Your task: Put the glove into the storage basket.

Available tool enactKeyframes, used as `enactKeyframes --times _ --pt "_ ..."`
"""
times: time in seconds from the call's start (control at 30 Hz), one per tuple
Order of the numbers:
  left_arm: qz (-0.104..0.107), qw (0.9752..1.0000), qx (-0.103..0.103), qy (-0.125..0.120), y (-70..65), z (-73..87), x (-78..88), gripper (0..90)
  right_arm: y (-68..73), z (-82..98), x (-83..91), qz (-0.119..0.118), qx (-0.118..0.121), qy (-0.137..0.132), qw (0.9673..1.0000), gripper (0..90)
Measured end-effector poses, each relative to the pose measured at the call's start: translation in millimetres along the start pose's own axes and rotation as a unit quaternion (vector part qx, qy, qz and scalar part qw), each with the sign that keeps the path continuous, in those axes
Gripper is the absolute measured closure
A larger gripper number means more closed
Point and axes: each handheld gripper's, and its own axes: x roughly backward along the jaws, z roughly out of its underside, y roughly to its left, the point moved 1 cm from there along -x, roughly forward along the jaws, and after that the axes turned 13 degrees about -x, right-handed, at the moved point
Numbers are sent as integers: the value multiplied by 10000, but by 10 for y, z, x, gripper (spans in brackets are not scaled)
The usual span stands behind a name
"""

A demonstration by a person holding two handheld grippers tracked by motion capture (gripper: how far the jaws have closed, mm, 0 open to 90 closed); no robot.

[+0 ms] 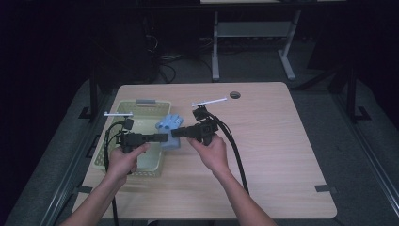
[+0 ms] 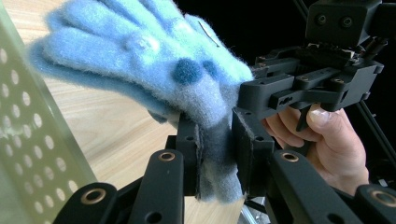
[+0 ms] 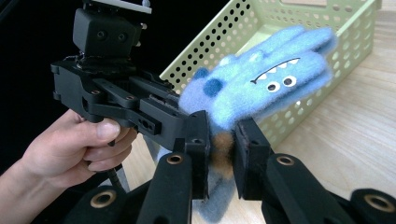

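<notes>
A fuzzy light-blue glove (image 1: 169, 128) with dark blue spots and a toothy monster face (image 3: 275, 77) hangs between my two grippers, just right of the basket and above the table. My left gripper (image 1: 163, 137) comes in from the left and is shut on the glove's cuff (image 2: 217, 158). My right gripper (image 1: 175, 133) comes in from the right, shut on the same cuff end where a brown patch (image 3: 223, 140) shows. The fingers of the glove (image 2: 107, 42) point away from both hands, toward the basket's far side.
A pale green perforated basket (image 1: 123, 110) stands at the table's left, its wall close to the glove (image 3: 299, 28). A round cable hole (image 1: 235, 94) sits near the wooden table's far edge. Black cables (image 1: 235, 150) trail from the right gripper across the table.
</notes>
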Motion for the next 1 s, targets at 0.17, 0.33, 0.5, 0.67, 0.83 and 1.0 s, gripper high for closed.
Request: enactKeyframes --times 0.17,0.33,0.5,0.67,0.83,1.0 --pt "7 10000 1 7 25 -13 50 732 24 -24 -44 -30 56 1 10000 774" --pt "-8 10000 -5 43 58 -7 94 732 41 -32 -98 -31 36 70 10000 774" --pt "-7 10000 -17 51 90 -8 140 733 62 -52 -151 -48 92 87 9999 774" --pt "-16 10000 29 67 102 -4 173 733 77 -64 -194 -79 91 143 9998 774" --pt "-65 9999 2 114 118 5 237 733 89 -71 -245 -95 107 187 9997 774" --pt "-103 9999 -7 101 120 12 289 733 120 -81 -288 -124 140 218 9996 774"
